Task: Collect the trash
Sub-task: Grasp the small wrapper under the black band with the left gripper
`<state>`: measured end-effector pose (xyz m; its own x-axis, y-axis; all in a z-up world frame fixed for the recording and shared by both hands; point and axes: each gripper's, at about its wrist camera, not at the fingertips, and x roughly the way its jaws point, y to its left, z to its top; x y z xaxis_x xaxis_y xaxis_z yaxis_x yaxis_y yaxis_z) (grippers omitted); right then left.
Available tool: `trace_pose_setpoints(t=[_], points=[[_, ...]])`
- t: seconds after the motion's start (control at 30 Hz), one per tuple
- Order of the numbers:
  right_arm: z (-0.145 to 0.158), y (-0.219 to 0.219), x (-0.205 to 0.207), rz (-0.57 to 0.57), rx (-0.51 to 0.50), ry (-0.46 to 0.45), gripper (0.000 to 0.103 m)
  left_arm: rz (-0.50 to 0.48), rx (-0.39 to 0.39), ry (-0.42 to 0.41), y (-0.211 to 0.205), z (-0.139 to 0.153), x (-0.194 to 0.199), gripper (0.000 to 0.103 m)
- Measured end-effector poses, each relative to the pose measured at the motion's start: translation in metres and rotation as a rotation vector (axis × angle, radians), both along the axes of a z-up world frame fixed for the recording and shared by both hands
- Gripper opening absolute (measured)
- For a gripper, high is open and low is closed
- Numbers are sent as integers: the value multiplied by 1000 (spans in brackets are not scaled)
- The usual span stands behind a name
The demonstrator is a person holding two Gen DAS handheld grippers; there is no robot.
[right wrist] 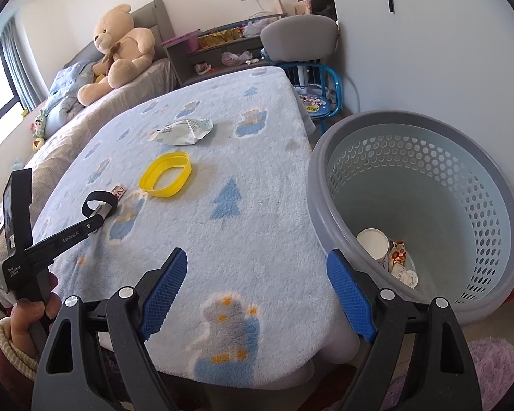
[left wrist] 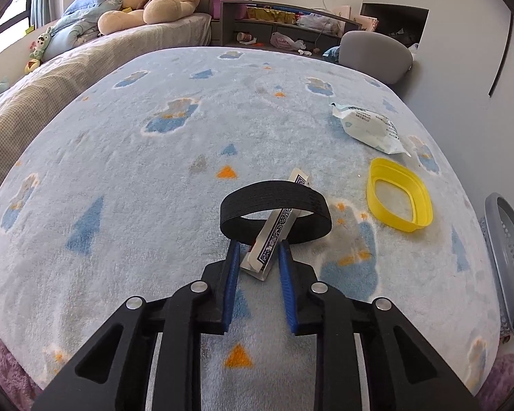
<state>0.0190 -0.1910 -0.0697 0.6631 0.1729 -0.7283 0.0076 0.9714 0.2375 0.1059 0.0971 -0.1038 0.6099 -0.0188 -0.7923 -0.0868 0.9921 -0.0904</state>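
Observation:
A black band lies looped on the blue patterned blanket, with a small patterned card box leaning through it. My left gripper is open, its blue pads on either side of the box and against the band. The band and left gripper also show in the right wrist view. A yellow plastic ring and a white wrapper lie further right. My right gripper is open and empty above the table's near edge, beside the grey basket.
The basket holds a paper cup and some wrappers. A bed with a teddy bear stands behind the table, a grey chair and a blue stool at the far end.

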Motion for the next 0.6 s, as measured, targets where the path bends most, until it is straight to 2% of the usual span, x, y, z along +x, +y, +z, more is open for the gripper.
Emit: trace_pose_setpoints(t=[0.2,0.6], points=[[4,1,-4,0,7,-15,82,-12,-28,8,2,7,-13,20],[18,13,-15,24,6,-45,82,-45,-21,33,3,11,-60,20]])
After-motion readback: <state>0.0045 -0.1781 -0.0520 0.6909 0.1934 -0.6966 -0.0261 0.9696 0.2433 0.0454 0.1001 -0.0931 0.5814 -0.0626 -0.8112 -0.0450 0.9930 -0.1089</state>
